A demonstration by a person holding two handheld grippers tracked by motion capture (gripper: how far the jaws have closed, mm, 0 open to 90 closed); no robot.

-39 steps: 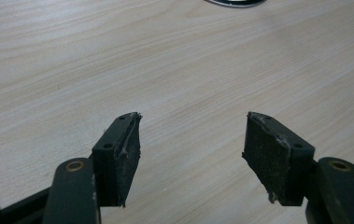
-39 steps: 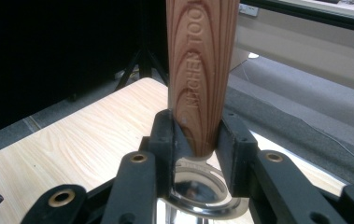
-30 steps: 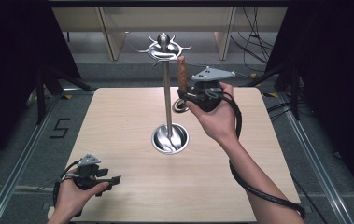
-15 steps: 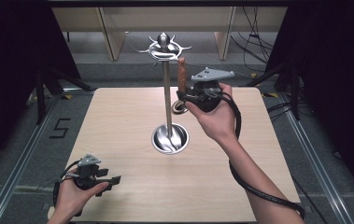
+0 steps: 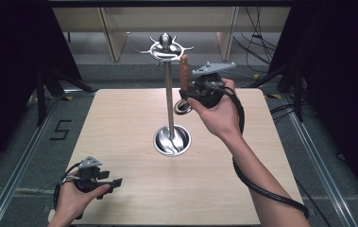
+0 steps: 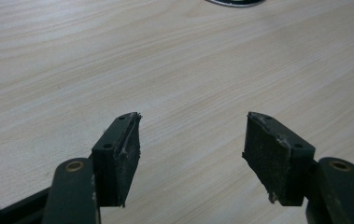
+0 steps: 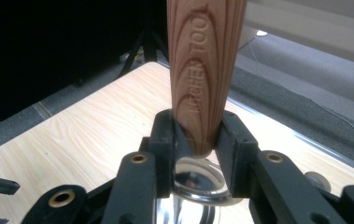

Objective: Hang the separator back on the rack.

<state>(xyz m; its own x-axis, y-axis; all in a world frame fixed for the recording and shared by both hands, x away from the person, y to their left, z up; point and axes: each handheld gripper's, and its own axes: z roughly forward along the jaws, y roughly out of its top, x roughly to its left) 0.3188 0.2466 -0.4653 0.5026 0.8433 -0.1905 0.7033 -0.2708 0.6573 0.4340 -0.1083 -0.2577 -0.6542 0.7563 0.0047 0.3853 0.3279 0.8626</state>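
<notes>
The table (image 5: 120, 142) is pale, matt wood with fine grain. The stand (image 5: 167, 94) is polished, mirror-bright metal. The handle (image 7: 205, 70) is smooth reddish wood with stamped lettering, and below it sits a shiny ring (image 7: 198, 182), probably steel. The pads (image 6: 277, 158) look like rough, scuffed black rubber.

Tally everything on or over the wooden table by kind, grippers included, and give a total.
Hand-held black two-jaw grippers: 2 (left, right)
Tall chrome hook stand with round base: 1
Wooden-handled kitchen tool with metal end, clamped in the right gripper: 1
Total: 4
</notes>
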